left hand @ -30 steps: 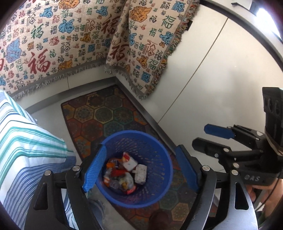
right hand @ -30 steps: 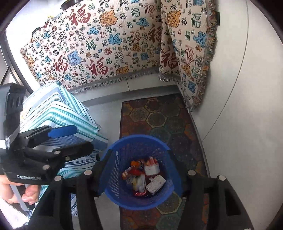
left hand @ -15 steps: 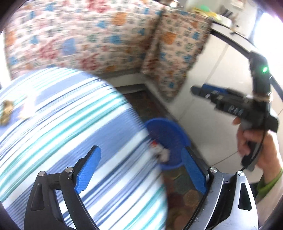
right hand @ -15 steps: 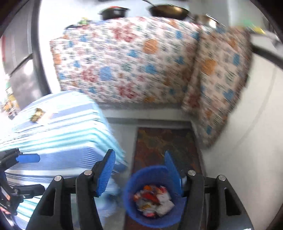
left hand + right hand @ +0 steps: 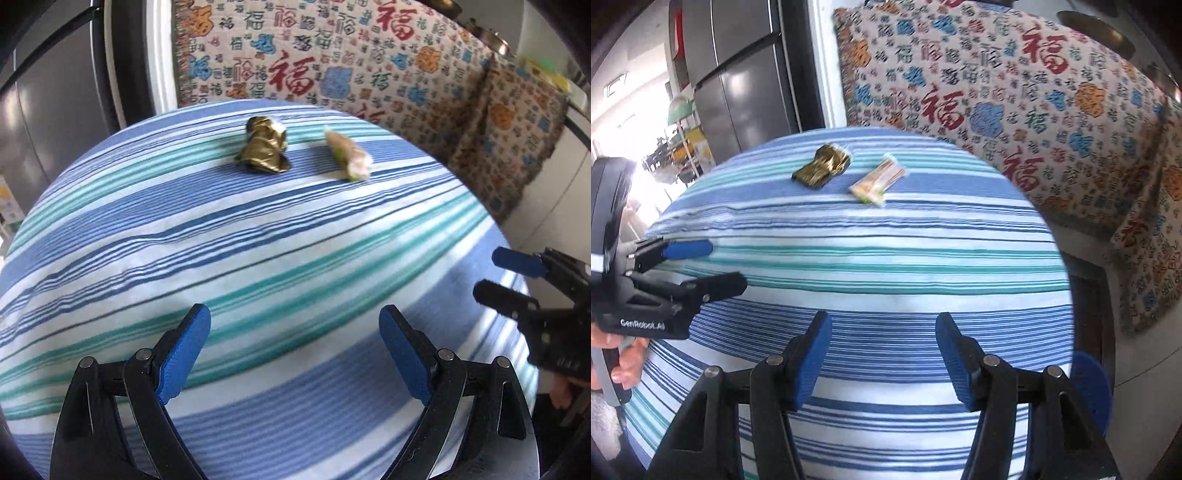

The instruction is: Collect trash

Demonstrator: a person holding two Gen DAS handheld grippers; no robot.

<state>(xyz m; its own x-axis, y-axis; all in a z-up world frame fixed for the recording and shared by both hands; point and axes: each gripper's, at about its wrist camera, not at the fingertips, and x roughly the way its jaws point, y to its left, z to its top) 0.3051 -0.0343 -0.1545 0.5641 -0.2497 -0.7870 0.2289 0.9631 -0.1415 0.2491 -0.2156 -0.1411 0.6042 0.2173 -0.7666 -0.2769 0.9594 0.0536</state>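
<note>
Two pieces of trash lie at the far side of the striped table (image 5: 258,236): a crumpled gold wrapper (image 5: 263,146) (image 5: 820,166) and, to its right, a clear wrapper with a green end (image 5: 348,154) (image 5: 878,180). My left gripper (image 5: 294,347) is open and empty over the table's near part; it also shows at the left of the right wrist view (image 5: 701,266). My right gripper (image 5: 882,350) is open and empty; it shows at the right of the left wrist view (image 5: 506,273). The rim of the blue trash basket (image 5: 1089,384) peeks out past the table's right edge.
A sofa under a patterned throw (image 5: 1015,92) stands behind and right of the table. A steel refrigerator (image 5: 738,81) stands at the back left. The patterned rug (image 5: 1086,288) lies on the floor between table and sofa.
Both grippers have swung up from over the blue basket on the floor to above the striped table. The two wrappers have come into view. The basket has dropped to the edge of the right view.
</note>
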